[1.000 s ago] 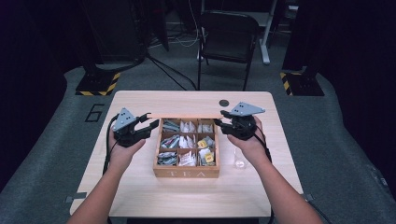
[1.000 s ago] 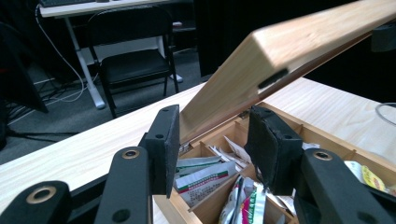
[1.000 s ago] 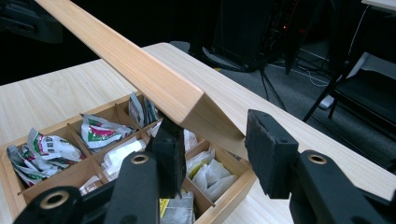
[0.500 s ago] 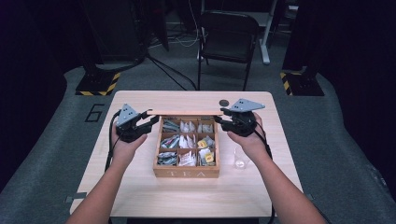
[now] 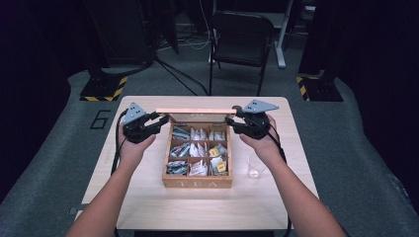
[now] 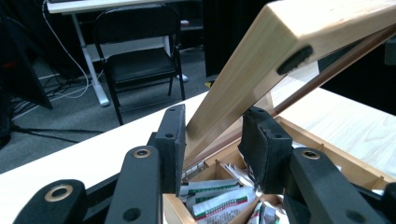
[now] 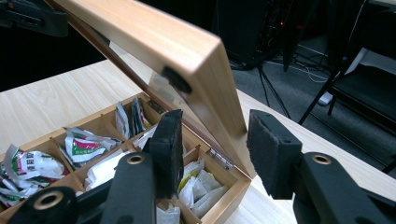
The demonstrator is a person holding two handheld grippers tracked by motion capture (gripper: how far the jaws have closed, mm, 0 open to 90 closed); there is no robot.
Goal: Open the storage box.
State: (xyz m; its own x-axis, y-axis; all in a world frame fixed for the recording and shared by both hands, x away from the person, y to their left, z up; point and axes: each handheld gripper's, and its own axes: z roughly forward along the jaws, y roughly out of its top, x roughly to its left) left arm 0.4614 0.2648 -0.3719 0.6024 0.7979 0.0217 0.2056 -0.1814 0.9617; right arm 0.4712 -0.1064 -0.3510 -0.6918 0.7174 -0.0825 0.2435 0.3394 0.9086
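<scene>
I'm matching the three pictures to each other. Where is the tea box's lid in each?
High view: lid edge-on behind the tea box.
Left gripper view: lid slants up right, between the jaws.
Right gripper view: lid upper left.
Shared landmark: black folding chair.

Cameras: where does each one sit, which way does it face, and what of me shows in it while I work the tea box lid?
High view: above the person's side, looking forward and down on the table; forearms, left gripper, right gripper.
Left gripper view: rides the left gripper, looks along its open jaws at the raised lid's end.
Right gripper view: rides the right gripper, open jaws around the lid's other end, tea box below.
Shared: lid, tea box and black chair.
</scene>
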